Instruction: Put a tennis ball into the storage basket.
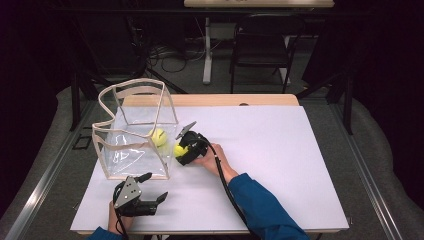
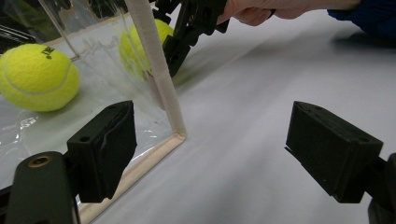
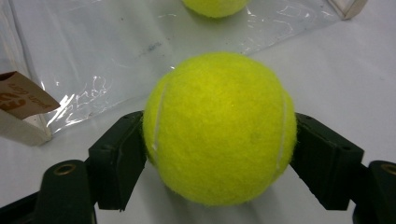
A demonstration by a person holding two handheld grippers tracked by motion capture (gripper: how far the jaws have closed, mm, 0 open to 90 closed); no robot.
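Packing stands half done: one ball [image 1: 159,136] lies inside the bag [image 1: 135,150]. Right gripper [image 1: 181,150], clamped on the second ball [image 3: 219,128], sits beside it; left gripper [image 1: 155,187] gapes idle on the tabletop [image 1: 280,165].

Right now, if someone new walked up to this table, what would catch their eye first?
Probably the bright yellow tennis ball clamped between the fingers of the right gripper, just beside the clear plastic bag near the middle of the white table. A second tennis ball sits inside that bag. The left gripper waits open at the bag's near corner.
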